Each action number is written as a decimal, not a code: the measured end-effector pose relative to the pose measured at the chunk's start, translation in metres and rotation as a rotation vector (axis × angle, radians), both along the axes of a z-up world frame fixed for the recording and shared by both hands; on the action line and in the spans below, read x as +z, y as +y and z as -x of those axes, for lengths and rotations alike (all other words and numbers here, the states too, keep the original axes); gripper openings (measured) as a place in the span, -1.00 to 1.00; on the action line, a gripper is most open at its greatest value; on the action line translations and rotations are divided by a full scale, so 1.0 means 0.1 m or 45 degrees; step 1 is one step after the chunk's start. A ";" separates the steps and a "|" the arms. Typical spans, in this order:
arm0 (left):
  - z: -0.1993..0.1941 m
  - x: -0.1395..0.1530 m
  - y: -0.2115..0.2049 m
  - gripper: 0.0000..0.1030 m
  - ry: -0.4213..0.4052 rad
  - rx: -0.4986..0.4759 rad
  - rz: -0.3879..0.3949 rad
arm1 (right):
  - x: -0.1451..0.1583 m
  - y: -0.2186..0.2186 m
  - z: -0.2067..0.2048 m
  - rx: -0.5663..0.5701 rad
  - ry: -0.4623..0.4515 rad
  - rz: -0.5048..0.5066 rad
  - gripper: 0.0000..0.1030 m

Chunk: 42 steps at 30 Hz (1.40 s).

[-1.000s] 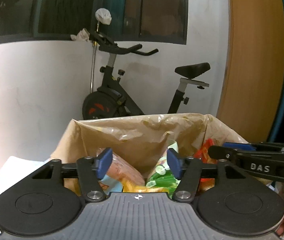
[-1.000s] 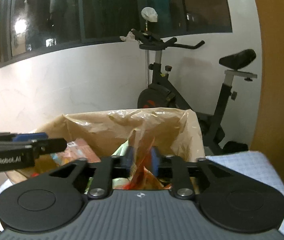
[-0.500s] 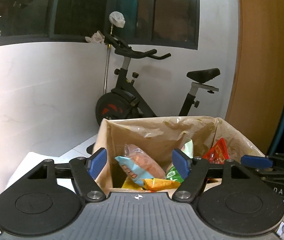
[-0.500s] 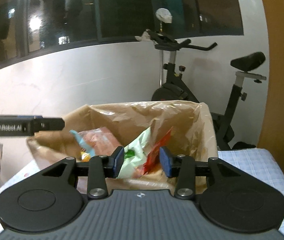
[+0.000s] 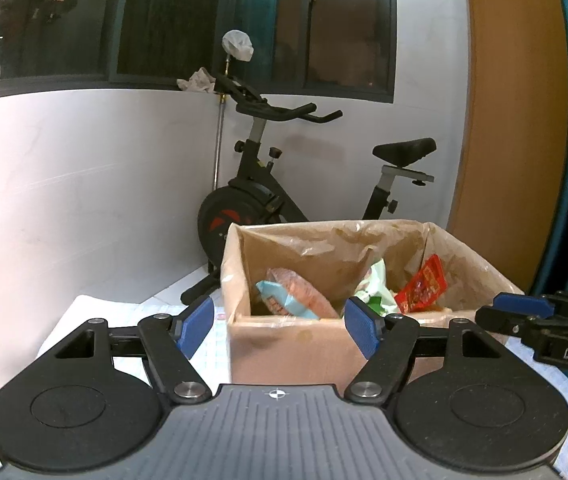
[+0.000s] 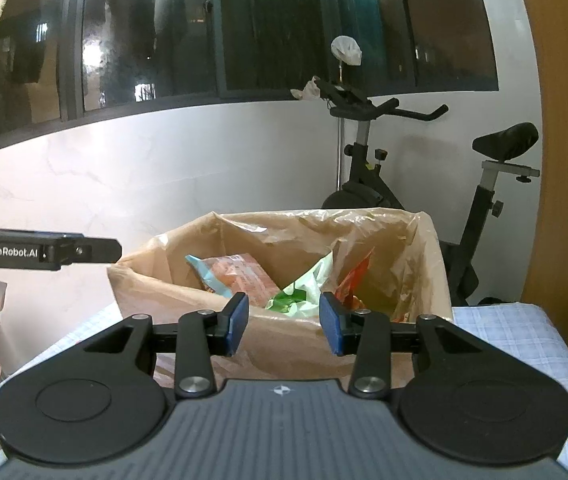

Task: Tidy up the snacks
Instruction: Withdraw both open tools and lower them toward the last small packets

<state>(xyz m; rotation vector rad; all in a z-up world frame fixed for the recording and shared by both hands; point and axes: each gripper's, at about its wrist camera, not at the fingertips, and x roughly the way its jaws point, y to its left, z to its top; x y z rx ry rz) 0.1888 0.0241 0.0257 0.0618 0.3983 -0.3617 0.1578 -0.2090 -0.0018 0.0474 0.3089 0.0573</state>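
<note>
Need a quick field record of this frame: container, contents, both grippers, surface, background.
container: cardboard box lined with a plastic bag, open top
contents: light blue snack packet, green-white packet, red packet
left gripper: open, empty, in front of the box
right gripper: open, empty, in front of the box
surface: checked tablecloth
background: exercise bike by a white wall

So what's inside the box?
The box holds a light-blue pack, a green-and-white pack and a red pack. Whatever lies under them is covered.
</note>
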 end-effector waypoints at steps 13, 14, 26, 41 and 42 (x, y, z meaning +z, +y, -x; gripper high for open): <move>0.23 -0.45 0.26 0.43 0.111 0.002 0.026 | -0.33 0.03 0.27 -0.031 0.023 -0.051 -0.17; 0.25 -0.51 0.28 0.43 0.127 -0.007 0.029 | -0.39 0.03 0.27 -0.031 0.037 -0.066 -0.17; 0.35 -1.21 0.39 0.26 0.285 -0.049 -0.008 | -1.22 0.44 0.06 0.080 0.317 -0.130 -0.17; 0.34 -1.45 0.50 0.26 0.348 -0.027 0.008 | -1.65 0.89 -0.21 0.241 0.510 0.069 0.58; 0.34 -1.46 0.50 0.26 0.352 -0.025 0.006 | -1.68 0.94 -0.22 0.258 0.522 0.094 0.60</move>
